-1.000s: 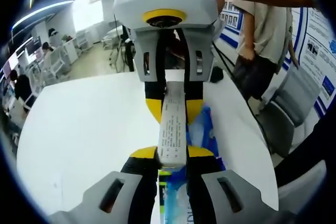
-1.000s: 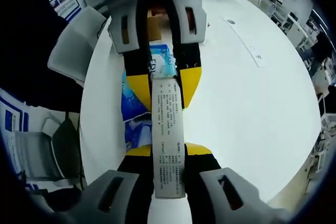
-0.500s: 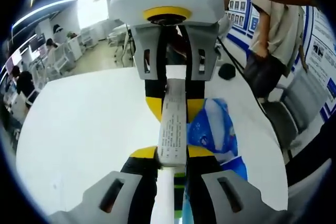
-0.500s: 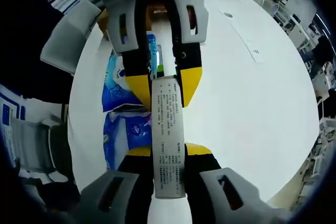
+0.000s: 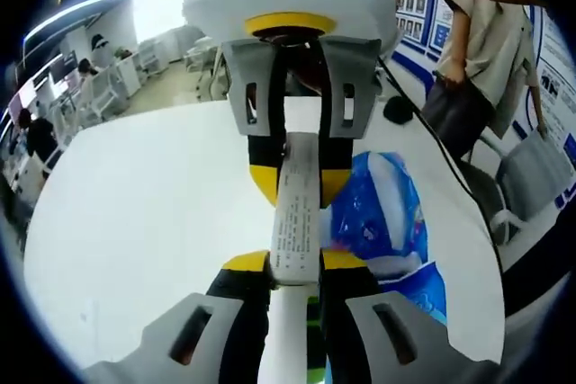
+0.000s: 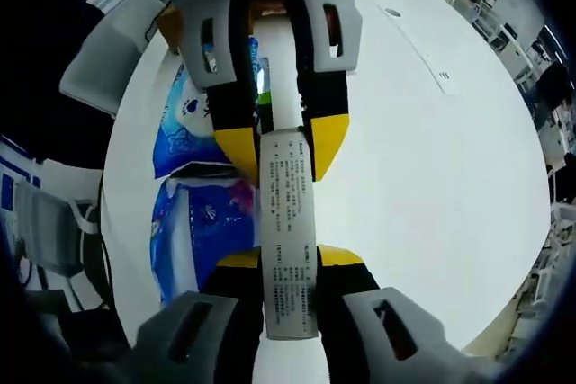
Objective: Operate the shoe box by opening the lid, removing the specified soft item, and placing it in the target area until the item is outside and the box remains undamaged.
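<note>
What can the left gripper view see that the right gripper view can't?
Left gripper view: a standing person in a beige shirt. Right gripper view: a thin white strip lying on the table. Both: the left tool and right tool shut on the white label-printed box panel, blue-and-white plastic packs, round white table.

**Around the white table**

A round white table point(image 5: 135, 222) spans the left gripper view. At two o'clock stands a person in a beige shirt point(image 5: 486, 42); a grey chair point(image 5: 531, 168) sits at three o'clock. Desks and seated people point(image 5: 40, 137) crowd nine to ten o'clock.
</note>
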